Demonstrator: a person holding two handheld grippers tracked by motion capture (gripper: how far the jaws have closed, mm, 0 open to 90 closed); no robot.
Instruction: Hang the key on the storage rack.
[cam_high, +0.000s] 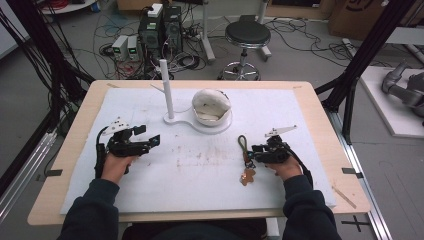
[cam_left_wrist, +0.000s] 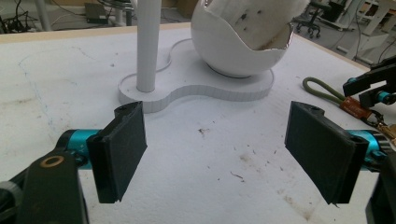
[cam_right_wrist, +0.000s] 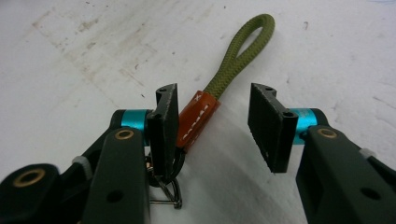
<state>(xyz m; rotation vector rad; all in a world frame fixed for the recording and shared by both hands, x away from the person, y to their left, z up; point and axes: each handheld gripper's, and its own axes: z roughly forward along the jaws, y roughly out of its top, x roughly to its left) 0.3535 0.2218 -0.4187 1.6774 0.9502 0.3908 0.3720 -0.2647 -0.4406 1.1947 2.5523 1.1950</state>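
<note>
A: Where was the keychain strap (cam_high: 244, 152) at that moment?

B: It lay flat on the white mat (cam_high: 200, 165) that covered the counter (cam_high: 320, 117), toward the person's right, with its olive cord loop (cam_right_wrist: 240, 51) pointing away from the person and the brown leather tab (cam_right_wrist: 198, 119) at the near end of the loop. A small metal clip (cam_right_wrist: 166, 193) sat below the tab.

A: And the right gripper (cam_right_wrist: 212, 123)?

B: It was down over the strap, jaws parted. The tab sat between them, right up against the left-hand jaw in the right gripper view and apart from the other. The pads were not pressing on it, so nothing was held.

A: The left gripper (cam_left_wrist: 215, 144)?

B: Released too, its jaws spread wide over bare mat on the person's left, with nothing between them.

A: Anything else on the mat?

B: A white stand (cam_high: 172, 119) with an upright post (cam_high: 166, 87), and beside the post a white bowl-shaped shell (cam_high: 211, 106) resting on the same base, well apart from both grippers.
</note>
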